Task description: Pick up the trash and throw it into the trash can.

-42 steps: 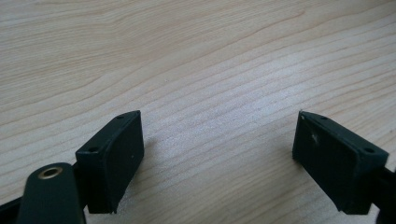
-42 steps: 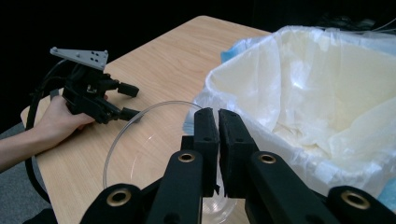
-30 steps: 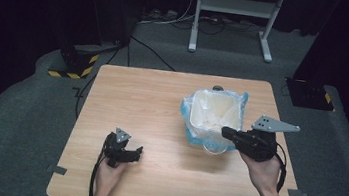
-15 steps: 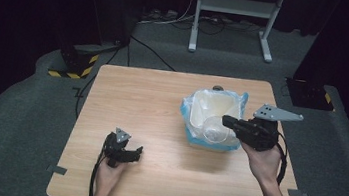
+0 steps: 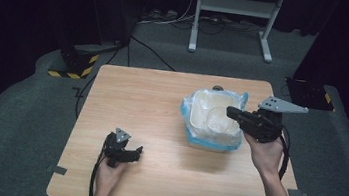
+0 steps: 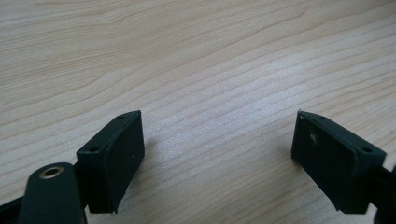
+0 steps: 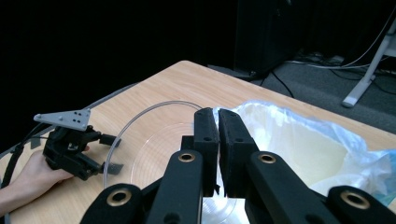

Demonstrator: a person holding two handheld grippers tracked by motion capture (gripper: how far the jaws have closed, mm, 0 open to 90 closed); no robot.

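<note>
A clear plastic cup [image 7: 154, 149] is pinched at its rim by the right tongs [image 5: 233, 113], closed on it, right of centre in the high view, over a bag-lined container [image 5: 197, 131]. The left tongs [image 5: 135, 151] rest wide open and empty on the tabletop [image 5: 142, 99], lower left.

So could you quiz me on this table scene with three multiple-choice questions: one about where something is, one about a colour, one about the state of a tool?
1. Where is the lined container?
A. table's right half
B. table's left edge
C. floor

2. What colour is the bag's edge?
A. red
B. blue
C. green

3. How do the left gripper's jaws stand?
A. shut on a cup
B. shut on nothing
C. wide open

Answers: 1 A, the high view shows it right of centre. 2 B, a blue rim lies along its base. 3 C, bare wood shows between the jaws.
</note>
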